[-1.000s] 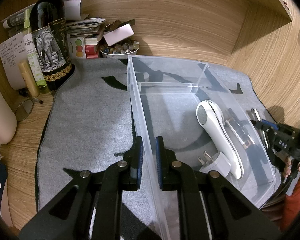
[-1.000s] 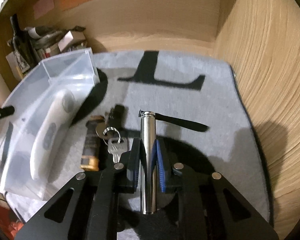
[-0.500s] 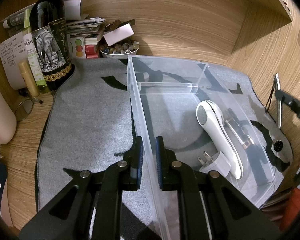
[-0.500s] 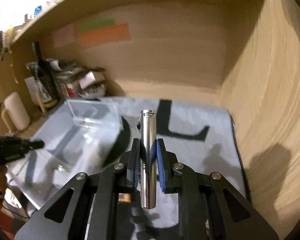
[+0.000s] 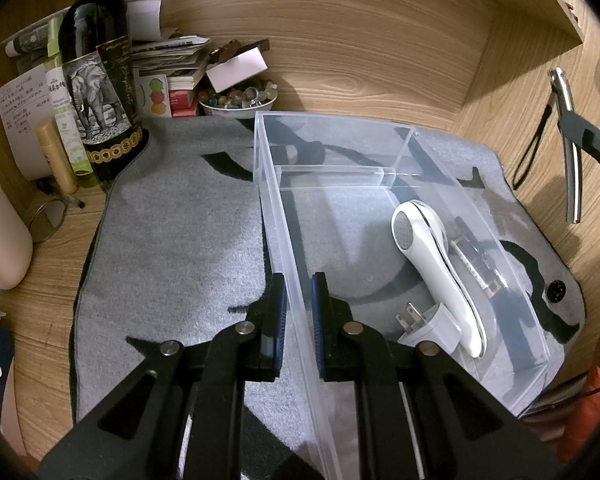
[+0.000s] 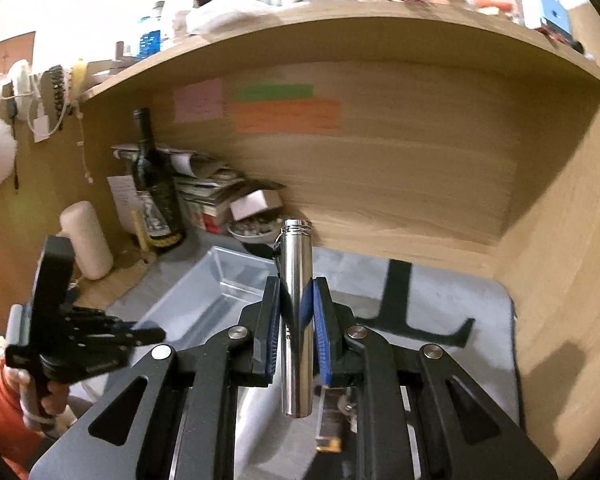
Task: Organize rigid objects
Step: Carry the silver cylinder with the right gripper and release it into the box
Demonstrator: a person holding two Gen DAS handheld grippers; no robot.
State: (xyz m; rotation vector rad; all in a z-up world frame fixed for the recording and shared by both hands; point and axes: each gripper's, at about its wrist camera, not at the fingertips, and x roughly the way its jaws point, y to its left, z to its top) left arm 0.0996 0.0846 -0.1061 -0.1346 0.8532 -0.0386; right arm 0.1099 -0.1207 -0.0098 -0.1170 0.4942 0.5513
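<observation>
The left wrist camera sits low and close, looking along its fingers over the clear bin [image 5: 380, 184] toward the wooden back wall [image 5: 380, 60]. The right wrist camera is higher, facing that same wall [image 6: 420, 168]. Both views share the bin [image 6: 220, 280] (and the wine bottle [image 5: 100, 80]).

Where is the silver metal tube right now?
The silver metal tube is clamped in the right gripper, raised off the mat to the right of the clear plastic bin. In the left wrist view it shows at the far right edge.
</observation>
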